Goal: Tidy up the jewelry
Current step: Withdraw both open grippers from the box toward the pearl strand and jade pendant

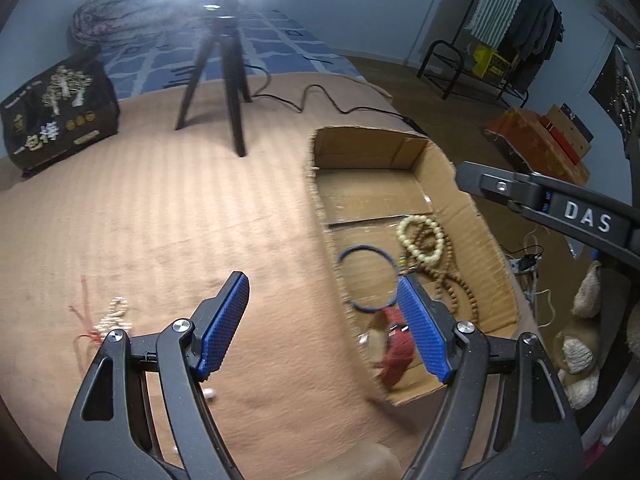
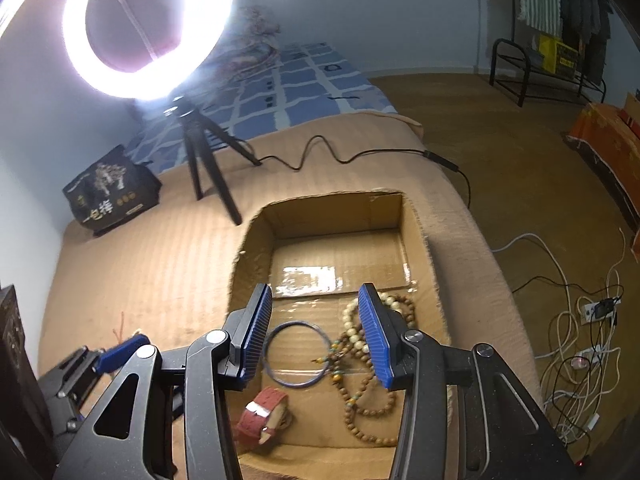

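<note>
Sorting jewelry into the cardboard box (image 2: 256,240) that sits on the tan blanket of the bed (image 1: 160,220), near the bed's right-hand edge; by the look of it the drop-off step is finishing and one piece is left to collect. Right gripper (image 2: 316,336) hangs over the box, jaws released part-way with nothing between the pads, right above the blue bangle (image 2: 298,354). Also inside the box: a cream bead bracelet (image 1: 420,240) and a long brown bead necklace (image 2: 370,408) tangled beside the bangle, and a red watch strap (image 2: 262,416) at the box's near end. Left gripper (image 1: 324,320) has its jaws spread wide and empty, hovering over the blanket by the box's left wall. Still out on the bed toward the near left corner: a small pale bead string with red cord (image 1: 112,320), well apart from the box. Next move, as I judge it: left gripper swings over to that string, comes down with a jaw on each side, closes on the beads rather than the thin cord, then carries it into the box; risk is snagging the blanket or pinching only the cord. Readable writing: "DAS" in white on the right gripper's body seen in the left wrist view. Black bag (image 1: 56,116) at the far left of the bed carries gold Chinese characters, too blurred to read with confidence. Tripod (image 1: 224,80) with ring light (image 2: 148,28) stands on the bed behind the box.
</note>
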{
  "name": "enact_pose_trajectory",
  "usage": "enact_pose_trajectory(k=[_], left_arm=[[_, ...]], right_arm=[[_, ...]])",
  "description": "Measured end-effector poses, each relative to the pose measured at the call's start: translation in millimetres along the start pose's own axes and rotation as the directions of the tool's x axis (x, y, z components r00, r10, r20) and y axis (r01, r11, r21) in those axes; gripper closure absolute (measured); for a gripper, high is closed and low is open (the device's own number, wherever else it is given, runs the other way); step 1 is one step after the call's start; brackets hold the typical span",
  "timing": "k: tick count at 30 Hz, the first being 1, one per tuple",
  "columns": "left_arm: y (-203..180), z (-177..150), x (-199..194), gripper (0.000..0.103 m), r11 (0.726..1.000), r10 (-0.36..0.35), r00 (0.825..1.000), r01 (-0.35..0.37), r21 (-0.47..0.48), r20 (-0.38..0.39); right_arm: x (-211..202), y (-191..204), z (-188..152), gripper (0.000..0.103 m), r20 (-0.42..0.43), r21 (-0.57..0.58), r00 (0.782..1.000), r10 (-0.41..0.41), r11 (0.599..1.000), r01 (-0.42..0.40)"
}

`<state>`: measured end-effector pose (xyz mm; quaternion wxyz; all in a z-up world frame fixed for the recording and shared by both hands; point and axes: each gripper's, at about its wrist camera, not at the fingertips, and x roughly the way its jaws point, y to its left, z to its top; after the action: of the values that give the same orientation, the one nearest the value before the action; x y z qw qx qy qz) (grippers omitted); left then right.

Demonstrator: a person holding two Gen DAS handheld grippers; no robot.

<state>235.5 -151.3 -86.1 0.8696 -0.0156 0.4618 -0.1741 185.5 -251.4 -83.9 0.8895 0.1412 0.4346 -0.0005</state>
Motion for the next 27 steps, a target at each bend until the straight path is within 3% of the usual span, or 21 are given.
enact_pose_trajectory(k=[8,12,14,21,27], left_arm=[[48.4,-9.9,-28.7,0.024,0.997,0.08,0.996,-0.079,-0.021,0.03],[80.1,-18.7,-43.9,0.024,0.991,0.122,0.991,-0.119,-0.056,0.053],[97.5,-24.1,-51.6,0.024,0.988,0.137,0.989,-0.133,-0.076,0.061],[149.0,-43.5,-66.6,0.024,0.977,0.183,0.982,-0.178,-0.118,0.034],[179.3,-67.7,-63.1,0.024,0.975,0.198,0.98,-0.2,-0.097,-0.03]], right_arm=[[-15.7,33.6,-7.2,0.059,0.047,-0.034,0.996,0.07,0.997,-0.068],[-21.4,52.4,-9.0,0.032,0.077,-0.048,0.992,0.098,0.994,-0.094],[-22.9,61.5,-10.0,0.031,0.089,-0.057,0.99,0.106,0.993,-0.101],[-11.4,92.3,-16.3,0.03,0.038,-0.089,0.987,0.155,0.985,-0.151],[3.4,123.8,-33.5,0.03,-0.078,-0.18,0.981,0.18,0.965,-0.191]])
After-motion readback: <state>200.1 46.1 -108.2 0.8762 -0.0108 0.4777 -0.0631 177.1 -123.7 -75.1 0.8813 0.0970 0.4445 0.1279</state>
